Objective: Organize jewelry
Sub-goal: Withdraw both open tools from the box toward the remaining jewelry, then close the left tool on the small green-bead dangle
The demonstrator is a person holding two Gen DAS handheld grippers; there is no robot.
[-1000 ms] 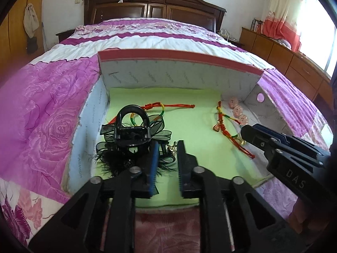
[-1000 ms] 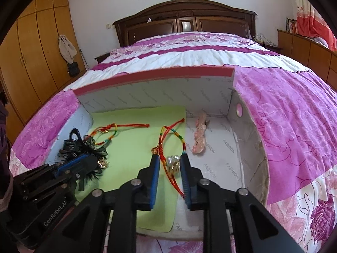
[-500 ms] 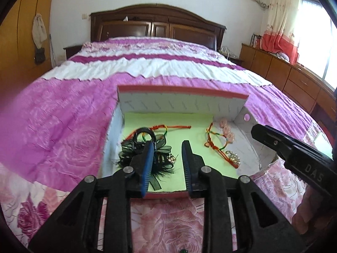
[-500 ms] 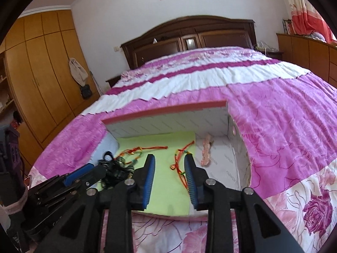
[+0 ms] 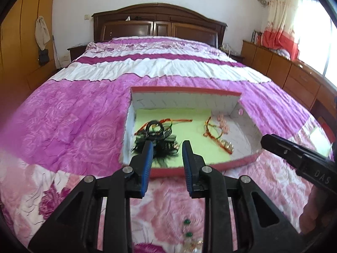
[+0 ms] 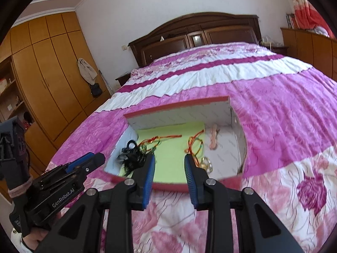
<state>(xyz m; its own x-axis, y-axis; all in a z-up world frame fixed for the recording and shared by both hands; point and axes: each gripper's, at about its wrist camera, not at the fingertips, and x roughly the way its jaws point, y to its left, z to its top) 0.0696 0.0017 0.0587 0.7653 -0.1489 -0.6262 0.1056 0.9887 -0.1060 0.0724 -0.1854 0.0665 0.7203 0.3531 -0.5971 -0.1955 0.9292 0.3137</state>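
An open red-rimmed box (image 5: pixel 185 90) (image 6: pixel 177 107) with a green liner lies on the bed. In it are a black feathered hair clip (image 5: pixel 155 139) (image 6: pixel 131 156), two red braided cord bracelets (image 5: pixel 179 120) (image 5: pixel 212 130) (image 6: pixel 166 138) (image 6: pixel 194 144), a pink bead piece (image 5: pixel 223 123) (image 6: pixel 214 137) and small clear earrings (image 5: pixel 228 145) (image 6: pixel 206 162). My left gripper (image 5: pixel 166 145) is open and empty, held back above the box's near edge. My right gripper (image 6: pixel 169 159) is open and empty, likewise drawn back. Small green earrings (image 5: pixel 187 227) lie on the quilt under the left gripper.
The box sits on a pink and purple floral quilt (image 5: pixel 73 122). A dark wooden headboard (image 5: pixel 160 23) stands at the far end. Wooden wardrobes (image 6: pixel 48 73) line the left wall and low cabinets (image 5: pixel 284 67) the right.
Both grippers have pulled back and up out of the box, and both now stand wider open. The jewelry stays in the box.
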